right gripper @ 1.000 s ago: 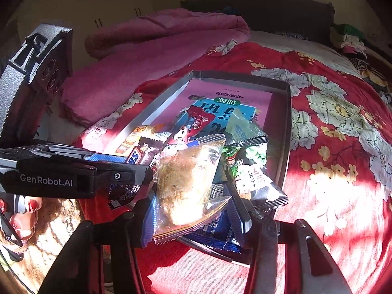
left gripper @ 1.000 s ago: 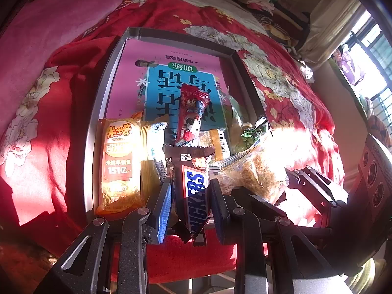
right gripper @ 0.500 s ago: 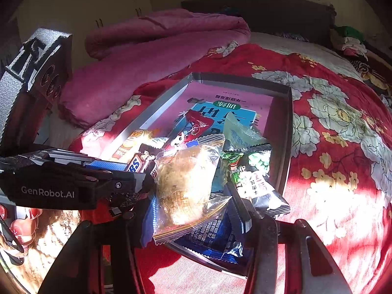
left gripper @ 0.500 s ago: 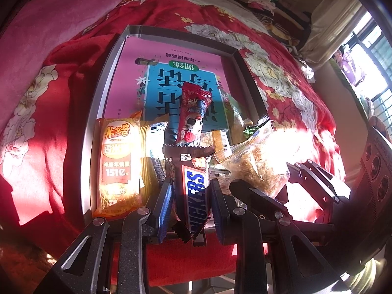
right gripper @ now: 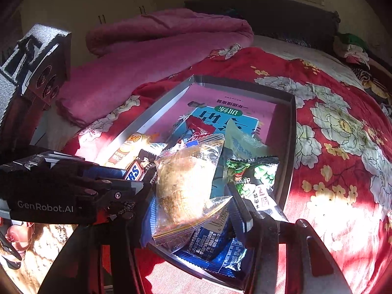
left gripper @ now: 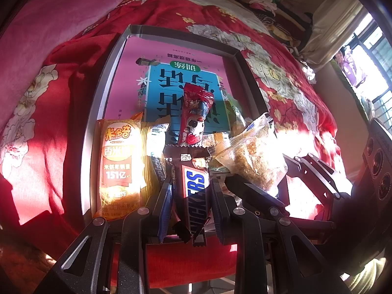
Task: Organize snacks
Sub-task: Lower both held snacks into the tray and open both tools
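Orange foil of a rice-cracker pack [left gripper: 118, 169] glares at nine o'clock in the left wrist view, lying inside the grey tray [left gripper: 96, 122] on the red floral quilt [left gripper: 289, 90]. At six o'clock the left gripper [left gripper: 192, 193] is clamped on a Snickers bar [left gripper: 196, 191], a red candy wrapper [left gripper: 194, 115] just beyond at twelve. Toward three o'clock the right gripper [right gripper: 193, 205] pinches a clear bag of golden snack [right gripper: 186, 186] over the tray's near end, green packets [right gripper: 250, 174] beside it.
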Demonstrator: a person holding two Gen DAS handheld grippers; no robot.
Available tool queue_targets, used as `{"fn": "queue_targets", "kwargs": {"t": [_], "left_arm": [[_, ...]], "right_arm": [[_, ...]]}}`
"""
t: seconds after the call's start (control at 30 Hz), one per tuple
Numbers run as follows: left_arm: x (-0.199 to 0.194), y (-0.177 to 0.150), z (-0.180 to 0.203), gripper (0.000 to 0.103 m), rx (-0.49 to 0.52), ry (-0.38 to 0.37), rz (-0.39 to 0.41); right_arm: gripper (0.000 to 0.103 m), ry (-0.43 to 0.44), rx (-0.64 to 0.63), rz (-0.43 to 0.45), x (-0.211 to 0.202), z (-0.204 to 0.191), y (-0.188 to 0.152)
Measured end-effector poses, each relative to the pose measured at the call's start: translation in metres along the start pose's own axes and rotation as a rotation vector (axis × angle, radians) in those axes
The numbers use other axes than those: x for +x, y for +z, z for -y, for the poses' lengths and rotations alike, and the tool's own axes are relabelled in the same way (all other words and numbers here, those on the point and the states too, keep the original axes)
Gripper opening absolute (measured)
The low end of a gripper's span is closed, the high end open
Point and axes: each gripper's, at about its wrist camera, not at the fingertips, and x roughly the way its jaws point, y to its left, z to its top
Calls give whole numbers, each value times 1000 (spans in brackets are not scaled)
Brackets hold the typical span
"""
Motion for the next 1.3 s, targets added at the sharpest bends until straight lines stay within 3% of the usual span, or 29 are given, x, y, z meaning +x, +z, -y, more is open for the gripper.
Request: {"fn": "queue_targets", "kwargs": {"t": [0.5,1.0,1.17,1.3], "left_arm": [[0,1,1,30,6,4,3],[-3,2,3,31,27,26,27],[-5,3,2,33,24,29,34],[-7,3,4,40,31,33,42]], "right_arm": [[56,-44,-102,8,-3,-11,-1],[65,-114,-183,50,-13,-22,-2],[65,-135,-191,66,-20,-21,-1],[65,-144,-182,75,-24,-19,-1]]}}
